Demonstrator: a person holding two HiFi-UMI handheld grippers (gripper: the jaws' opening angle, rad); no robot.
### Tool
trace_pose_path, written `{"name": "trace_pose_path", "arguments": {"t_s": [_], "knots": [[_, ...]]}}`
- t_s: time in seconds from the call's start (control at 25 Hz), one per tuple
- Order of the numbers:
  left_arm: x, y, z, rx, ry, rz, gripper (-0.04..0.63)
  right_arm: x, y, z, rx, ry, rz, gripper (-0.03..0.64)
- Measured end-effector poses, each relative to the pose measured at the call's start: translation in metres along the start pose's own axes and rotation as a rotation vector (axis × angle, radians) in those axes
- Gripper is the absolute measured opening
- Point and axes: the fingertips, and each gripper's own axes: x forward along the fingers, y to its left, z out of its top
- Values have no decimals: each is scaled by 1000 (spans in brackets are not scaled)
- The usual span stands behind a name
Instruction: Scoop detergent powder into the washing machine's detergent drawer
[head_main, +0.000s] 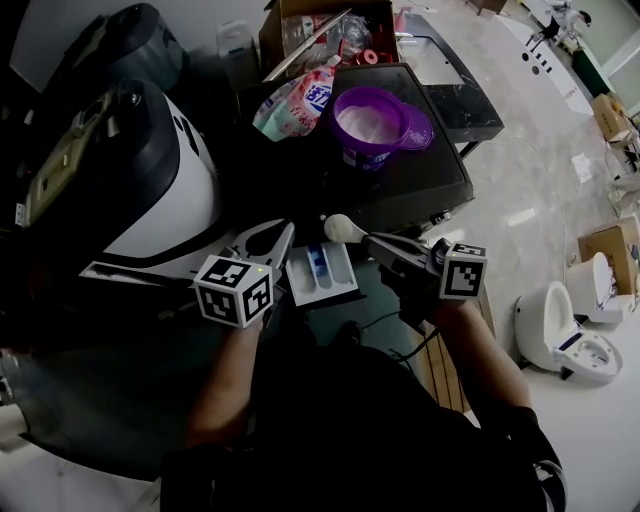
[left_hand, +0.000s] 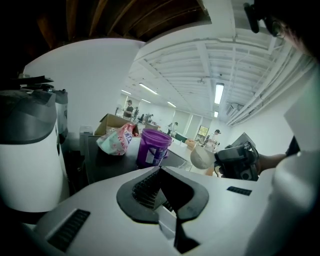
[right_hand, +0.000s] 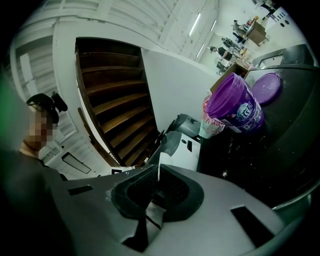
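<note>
The washer's white detergent drawer (head_main: 322, 273) stands pulled out, with blue marks inside. My right gripper (head_main: 372, 240) is shut on the handle of a white scoop (head_main: 339, 228), whose round bowl hangs over the drawer's far end. In the left gripper view the scoop (left_hand: 202, 157) shows beyond my shut jaws. My left gripper (head_main: 283, 235) sits just left of the drawer, shut with nothing between its fingers. The open purple powder tub (head_main: 368, 126) stands on the black table (head_main: 440, 180), its lid (head_main: 418, 130) beside it.
The white and black washing machine (head_main: 150, 190) fills the left. A detergent bag (head_main: 296, 100) lies left of the tub, with a cardboard box (head_main: 320, 30) behind. A white toilet (head_main: 570, 325) and boxes stand on the floor at right.
</note>
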Motion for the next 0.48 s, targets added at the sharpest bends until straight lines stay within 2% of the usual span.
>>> {"name": "trace_pose_path", "arguments": {"t_s": [0.48], "knots": [[-7, 6, -23, -38, 20, 12, 9, 3, -25, -48, 4, 11, -64, 20]]}}
